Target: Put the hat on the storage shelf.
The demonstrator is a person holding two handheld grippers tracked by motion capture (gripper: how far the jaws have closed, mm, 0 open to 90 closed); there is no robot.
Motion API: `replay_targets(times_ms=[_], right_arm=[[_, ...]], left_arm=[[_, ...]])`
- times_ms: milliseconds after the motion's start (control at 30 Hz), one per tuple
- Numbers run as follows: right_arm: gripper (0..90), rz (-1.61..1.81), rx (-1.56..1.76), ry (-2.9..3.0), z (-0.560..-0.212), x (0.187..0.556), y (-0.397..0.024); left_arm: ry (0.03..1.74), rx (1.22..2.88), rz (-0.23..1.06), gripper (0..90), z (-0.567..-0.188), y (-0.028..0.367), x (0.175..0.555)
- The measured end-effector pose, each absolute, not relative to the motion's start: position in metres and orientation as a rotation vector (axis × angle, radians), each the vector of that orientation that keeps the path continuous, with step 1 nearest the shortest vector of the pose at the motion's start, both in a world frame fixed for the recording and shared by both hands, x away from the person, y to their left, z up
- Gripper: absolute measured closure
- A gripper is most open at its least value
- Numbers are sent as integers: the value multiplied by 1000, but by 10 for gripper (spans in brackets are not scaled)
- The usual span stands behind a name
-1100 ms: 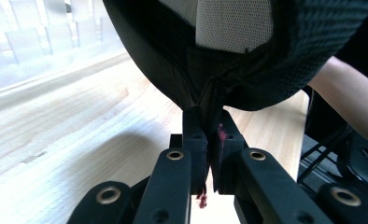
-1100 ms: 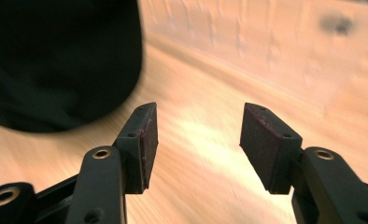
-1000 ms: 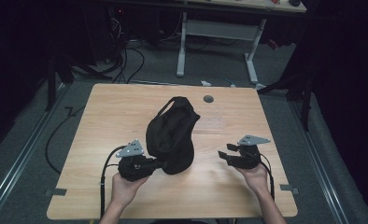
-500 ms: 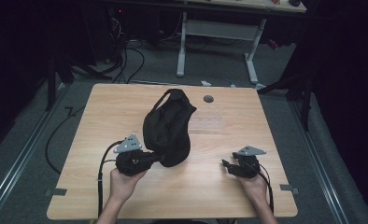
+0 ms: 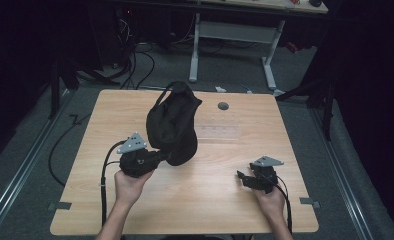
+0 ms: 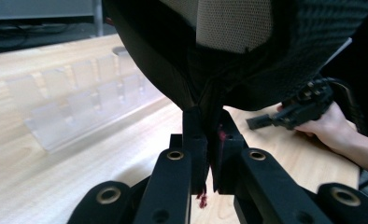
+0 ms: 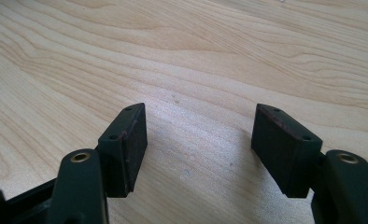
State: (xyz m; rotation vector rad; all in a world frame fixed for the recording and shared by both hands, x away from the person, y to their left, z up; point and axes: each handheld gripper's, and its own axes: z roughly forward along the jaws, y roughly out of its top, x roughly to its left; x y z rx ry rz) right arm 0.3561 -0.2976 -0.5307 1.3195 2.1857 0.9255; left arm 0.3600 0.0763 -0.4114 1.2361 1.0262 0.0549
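Observation:
A black fabric bag with a mesh lining hangs tilted over the middle of the wooden table. My left gripper is shut on the bag's lower edge; the left gripper view shows its jaws pinching the dark fabric. My right gripper sits low over the table's front right, apart from the bag. Its jaws have just been opening and stand wide with only bare wood between them. It also shows at the right of the left gripper view.
A clear plastic rack lies on the table to the right of the bag, seen also in the left gripper view. A grey round cap sits near the far edge. Beyond stand a desk frame and floor cables.
The left gripper has carried the bag up and to the left. The right gripper has sunk toward the table's front right and its jaws have spread wider.

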Motion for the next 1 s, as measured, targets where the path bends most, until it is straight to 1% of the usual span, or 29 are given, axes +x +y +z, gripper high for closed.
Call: replay_targets(times_ms=[267,500,667,700,833,900,1000], right_arm=[[351,923,1322,2186,-531,356,-297],[345,920,1323,2184,-531,356,-298],[345,921,1323,2183,-531,356,-297],[345,921,1323,2183,-531,356,-297],[344,920,1321,2183,-531,356,-298],[344,920,1321,2183,-531,356,-298],[345,919,1321,2183,-531,356,-298]], left_arm=[[1028,1237,145,860,-403,78,376],[1054,1214,154,861,-401,79,391],[1062,1210,187,861,-399,78,400],[1070,1129,201,861,-398,73,405],[1068,1212,233,860,-399,75,410],[1073,1219,249,860,-399,75,414],[1045,1342,294,861,-401,81,418]])
